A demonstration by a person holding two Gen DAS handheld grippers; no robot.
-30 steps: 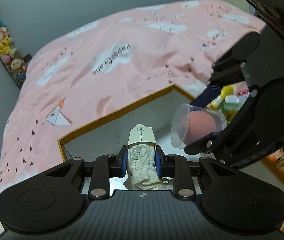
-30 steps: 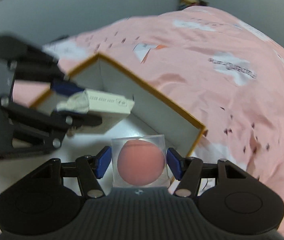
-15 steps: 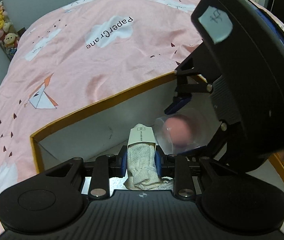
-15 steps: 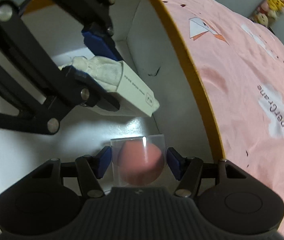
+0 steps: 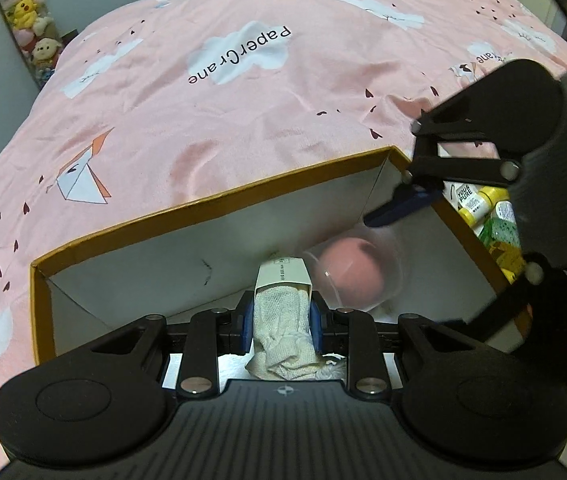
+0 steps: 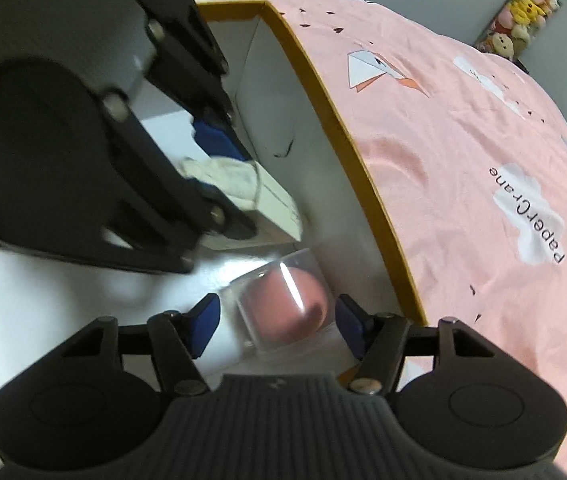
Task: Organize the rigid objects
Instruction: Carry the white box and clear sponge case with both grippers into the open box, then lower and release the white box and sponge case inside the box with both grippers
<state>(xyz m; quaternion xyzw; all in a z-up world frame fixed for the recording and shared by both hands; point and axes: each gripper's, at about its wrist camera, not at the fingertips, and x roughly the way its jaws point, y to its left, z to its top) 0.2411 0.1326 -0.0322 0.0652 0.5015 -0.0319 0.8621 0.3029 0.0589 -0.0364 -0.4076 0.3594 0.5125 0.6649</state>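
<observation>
left gripper (image 5: 282, 317) is clamped on a white cloth-filled carton (image 5: 282, 280) over the white box (image 5: 211, 204), near its far wall. right gripper (image 6: 276, 322) pads stand apart from the clear case with pink sponge (image 6: 287, 302) between them, by the far right corner.

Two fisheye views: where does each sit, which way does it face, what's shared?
Left wrist: on the left gripper, looking steeply down into the box; its fingers clamp a small carton.
Right wrist: on the right gripper, looking down into the same box; its blue pads stand just clear of a clear case with a pink sponge.
Shared: box, carton, case, pink bedspread, each other's gripper.
</observation>
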